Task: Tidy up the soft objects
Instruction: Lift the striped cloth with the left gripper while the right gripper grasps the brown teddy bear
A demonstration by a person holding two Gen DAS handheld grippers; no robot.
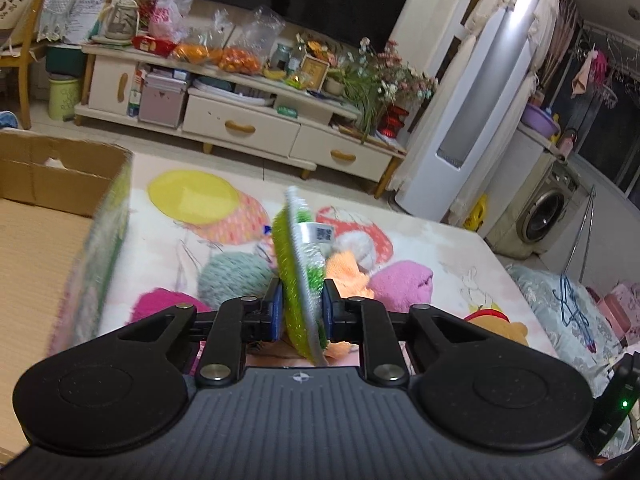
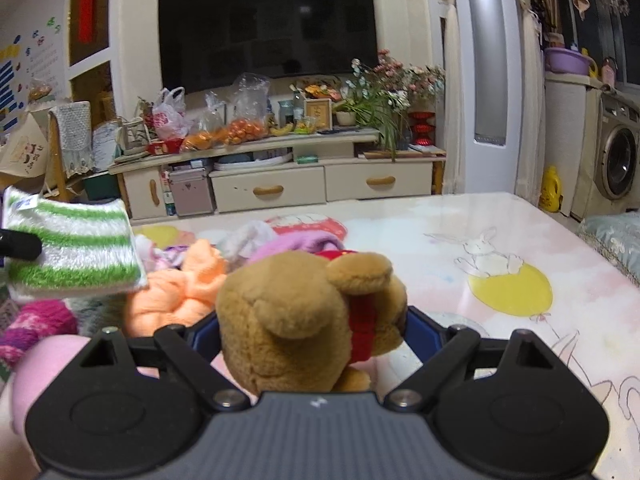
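Observation:
My left gripper is shut on a green-and-white striped scrub pad, held on edge above the table; the same pad shows flat-on at the left of the right wrist view. My right gripper is shut on a brown plush bear in a red shirt, its blue pads pressing both sides. The bear peeks in low at the right of the left wrist view. Beyond both grippers lies a pile of soft things: an orange cloth, a pink one, a teal knit and a magenta knit.
An open cardboard box stands at the left. The table wears a glossy cartoon cover with rabbits and balloons. Behind it are a TV cabinet crowded with bags and flowers, a tall white air conditioner and a washing machine.

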